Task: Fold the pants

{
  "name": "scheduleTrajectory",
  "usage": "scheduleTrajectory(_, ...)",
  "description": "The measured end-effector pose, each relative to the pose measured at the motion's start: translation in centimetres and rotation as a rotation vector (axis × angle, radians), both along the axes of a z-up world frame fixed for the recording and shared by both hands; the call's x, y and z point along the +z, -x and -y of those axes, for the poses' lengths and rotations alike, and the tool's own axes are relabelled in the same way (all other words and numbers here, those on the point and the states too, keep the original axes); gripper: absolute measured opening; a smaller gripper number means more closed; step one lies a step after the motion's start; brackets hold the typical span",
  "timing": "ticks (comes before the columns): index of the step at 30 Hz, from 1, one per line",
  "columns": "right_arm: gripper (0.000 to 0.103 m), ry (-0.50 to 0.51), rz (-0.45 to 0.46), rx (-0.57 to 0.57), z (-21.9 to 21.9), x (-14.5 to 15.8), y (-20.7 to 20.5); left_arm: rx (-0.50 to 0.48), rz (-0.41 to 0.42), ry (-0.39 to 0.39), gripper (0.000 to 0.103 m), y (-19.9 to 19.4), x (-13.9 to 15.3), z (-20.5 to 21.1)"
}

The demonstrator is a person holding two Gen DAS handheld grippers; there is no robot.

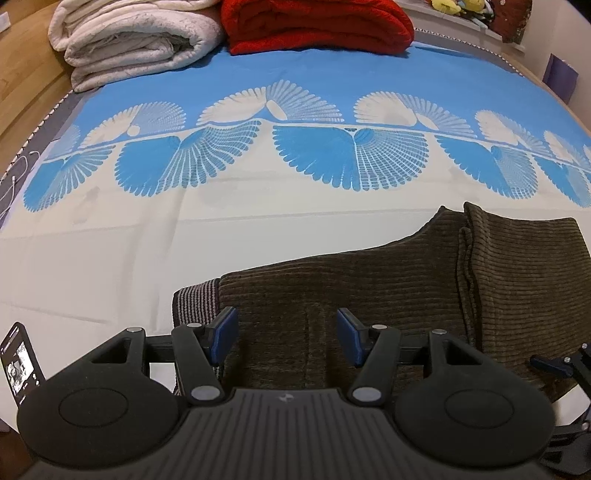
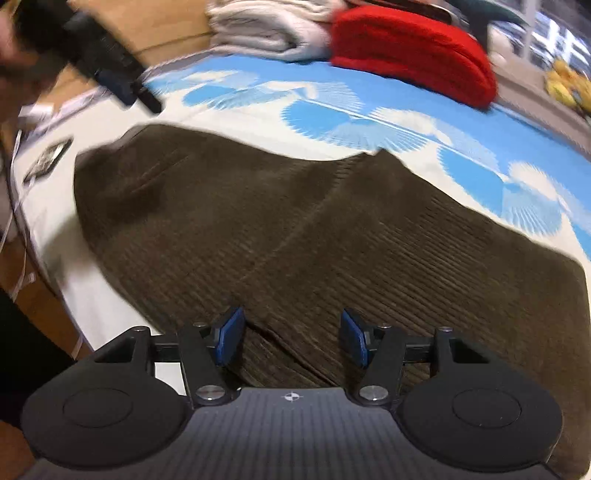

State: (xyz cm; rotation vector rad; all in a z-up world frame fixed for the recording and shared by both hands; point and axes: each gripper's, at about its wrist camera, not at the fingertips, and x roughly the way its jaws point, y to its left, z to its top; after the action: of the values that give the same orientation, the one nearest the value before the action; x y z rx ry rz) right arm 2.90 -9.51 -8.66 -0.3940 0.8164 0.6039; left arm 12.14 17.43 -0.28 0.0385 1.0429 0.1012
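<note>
Ribbed brown corduroy pants (image 1: 369, 288), folded flat.

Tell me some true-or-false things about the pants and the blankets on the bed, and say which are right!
1. The pants are brown and ribbed. True.
2. The pants are hanging off the floor side of the bed in a heap. False: they lie flat on the bedsheet.
3. A red blanket sits folded at the far end of the bed. True.
4. The white blanket is spread over the pants. False: it is folded beside the red one, far from the pants.
5. The left tool is squeezing the pants. False: its jaws stand apart over the fabric.
</note>
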Motion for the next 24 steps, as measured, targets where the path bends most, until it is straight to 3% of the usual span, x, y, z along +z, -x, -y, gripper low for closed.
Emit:
scheduleTrajectory(4, 0.056, 0.014, -0.002, 0.004, -0.6, -0.4, -0.7, -0.002, -0.010, -0.014, 0.064, 0.0, -0.2, 0.1)
scheduleTrajectory(5, 0.034, -0.006, -0.017, 0.023, -0.6, -0.2, -0.9, -0.003, -0.011, -0.018, 0.064, 0.1, -0.3, 0.2)
scheduleTrajectory(6, 0.020, -0.003, 0.001, 0.041, -0.8, 0.1, -0.7, -0.002, -0.013, -0.020, 0.064, 0.1, -0.4, 0.2)
scheduleTrajectory(8, 0.014, -0.001, 0.098, 0.071, -0.7, 1.4, 0.6, 0.003, -0.015, -0.025, 0.064, 0.1, -0.5, 0.1)
scheduleTrajectory(11, 0.013, -0.097, 0.153, 0.084, 0.6, 4.4, 1.3, 0.017, -0.015, -0.026, 0.064, 0.2, -0.5, -0.3)
scheduleTrajectory(14, 0.015, -0.084, 0.084, 0.151, 1.3, 4.1, 1.6, 0.034, -0.020, -0.020, 0.064, 0.4, -0.6, -1.0)
scheduleTrajectory(16, 0.023, 0.035, 0.008, 0.214, 0.8, 1.6, 2.1, 0.056, -0.029, -0.002, 0.064, 0.5, -0.8, -1.6)
scheduleTrajectory(18, 0.030, 0.121, 0.050, 0.249, 0.4, 0.1, 3.1, 0.089, -0.039, 0.028, 0.064, 0.7, -0.9, -2.5)
scheduleTrajectory(22, 0.053, 0.032, 0.077, 0.209, 0.2, 1.3, 2.9, 0.149, -0.047, 0.093, 0.065, 1.1, -1.0, -4.2)
scheduleTrajectory(23, 0.061, 0.041, 0.081, 0.199, 0.1, 1.1, 2.7, 0.165, -0.048, 0.107, 0.065, 1.2, -1.1, -4.7)
scheduleTrajectory(24, 0.062, 0.063, 0.081, 0.204, -0.1, 0.8, 2.7, 0.182, -0.051, 0.119, 0.066, 1.4, -1.2, -5.1)
